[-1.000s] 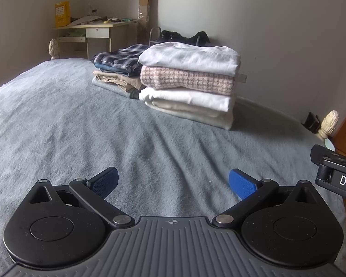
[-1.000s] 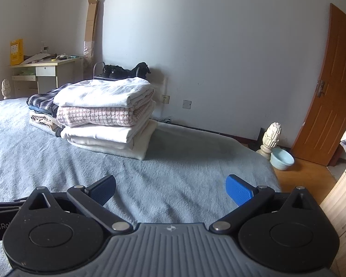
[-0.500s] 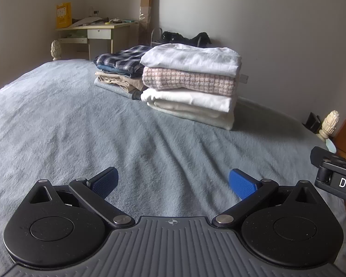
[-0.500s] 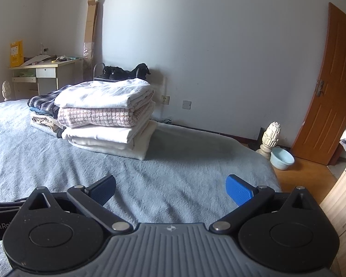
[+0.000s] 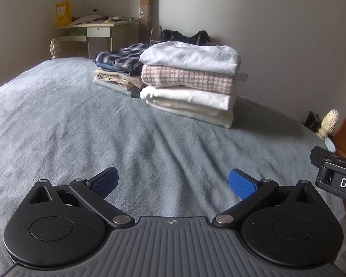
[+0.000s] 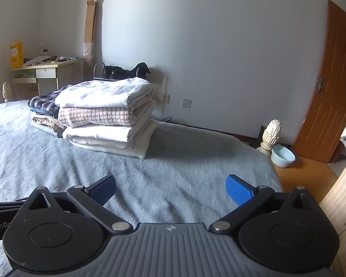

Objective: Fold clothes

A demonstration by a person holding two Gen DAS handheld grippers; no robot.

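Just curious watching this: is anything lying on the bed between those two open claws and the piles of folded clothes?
Nothing visible. From the left gripper and right gripper, only bare grey blanket stretches to the folded stacks. Both grippers are open and hold nothing.

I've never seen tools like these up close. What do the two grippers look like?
Both look alike. The left gripper has two bright blue textured pads on black linkage arms with silver pivot pins, two round black discs, and a ribbed grey body bearing a small crosshair mark. The right gripper matches it; white lettering shows on its side.
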